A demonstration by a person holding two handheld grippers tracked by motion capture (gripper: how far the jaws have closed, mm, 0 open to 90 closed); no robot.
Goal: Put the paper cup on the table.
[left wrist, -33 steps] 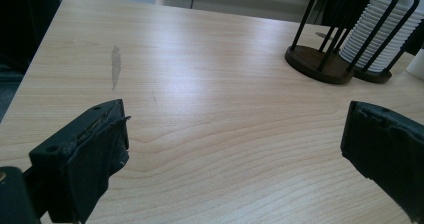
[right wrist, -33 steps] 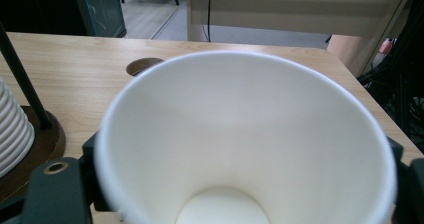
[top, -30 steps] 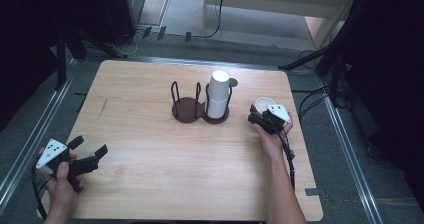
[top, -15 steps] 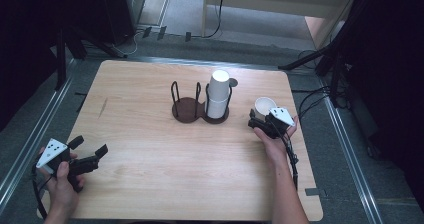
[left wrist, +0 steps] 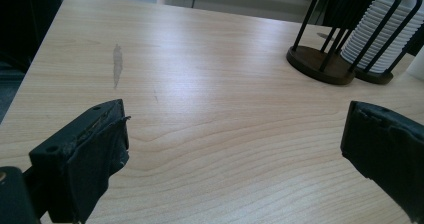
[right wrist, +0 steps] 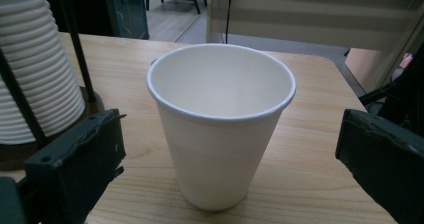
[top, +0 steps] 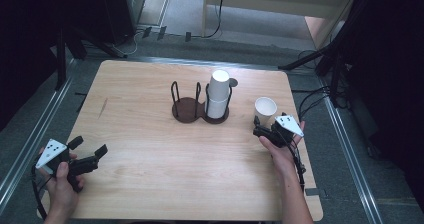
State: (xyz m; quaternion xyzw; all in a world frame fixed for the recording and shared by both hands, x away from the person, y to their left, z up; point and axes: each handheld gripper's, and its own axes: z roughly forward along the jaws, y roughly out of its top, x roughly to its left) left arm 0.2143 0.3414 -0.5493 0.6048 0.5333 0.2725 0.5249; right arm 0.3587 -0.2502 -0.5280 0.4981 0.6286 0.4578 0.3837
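Wooden table (top: 150, 149): the right gripper (top: 261, 132) has let go of the paper cup (top: 265, 109) and backed off, jaws spread; the left gripper (top: 92, 156) rests unmoved, jaws apart.

wood table (top: 150, 134) w/ grey smear (left wrist: 117, 64), maybe a scuff; black cables (top: 320, 96) on floor beside it.
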